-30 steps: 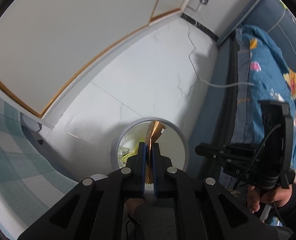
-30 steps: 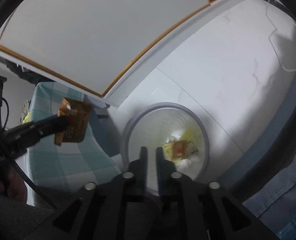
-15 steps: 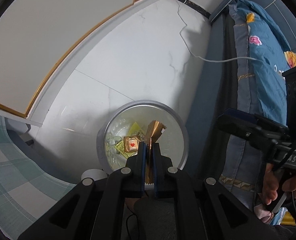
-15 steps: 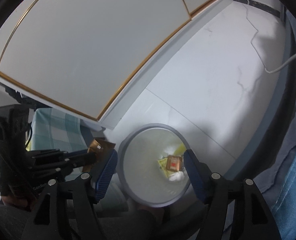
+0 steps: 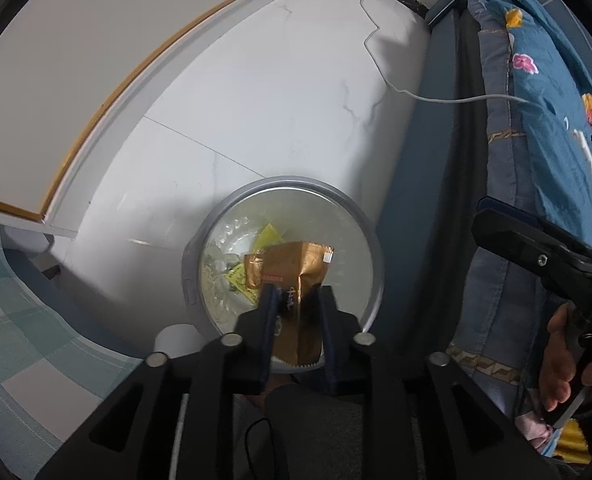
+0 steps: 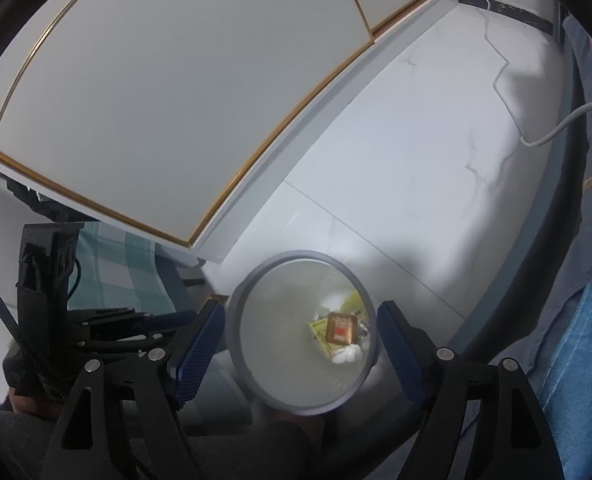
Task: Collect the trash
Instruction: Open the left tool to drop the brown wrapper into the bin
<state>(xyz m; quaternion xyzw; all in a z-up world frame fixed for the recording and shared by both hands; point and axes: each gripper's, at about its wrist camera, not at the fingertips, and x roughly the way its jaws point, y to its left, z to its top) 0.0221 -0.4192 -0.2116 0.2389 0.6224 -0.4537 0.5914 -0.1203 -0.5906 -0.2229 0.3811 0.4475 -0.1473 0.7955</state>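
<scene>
Two grippers, one bin, several wrappers, listed left to right.

Checked cloth [image 5: 19,320]: teal and white, far left of the left wrist view, beside the white tiled floor [image 5: 255,120].

Left gripper [image 5: 296,304]: over the bin, blue pads parted somewhat. Brown wrapper [image 5: 296,276] stands between the pads; whether they grip it or have let go of it cannot be told.

Trash bin [image 5: 370,240]: round, grey rim, clear liner, standing on the floor just beside the bed. Contents in the left wrist view: yellow wrappers [image 5: 267,236] partly under the brown one.

Bed [image 5: 544,128]: blue patterned cover, right edge of the left wrist view; white cable [image 5: 436,100] runs from the floor onto it.

Right gripper [image 6: 300,344]: fingers spread wide, empty, straddling the bin rim [image 6: 235,312] in its own view. Seen through it at the bin bottom: small brown packet [image 6: 340,327] with a red mark, a yellow wrapper touching it, and something white below, possibly crumpled tissue.
</scene>
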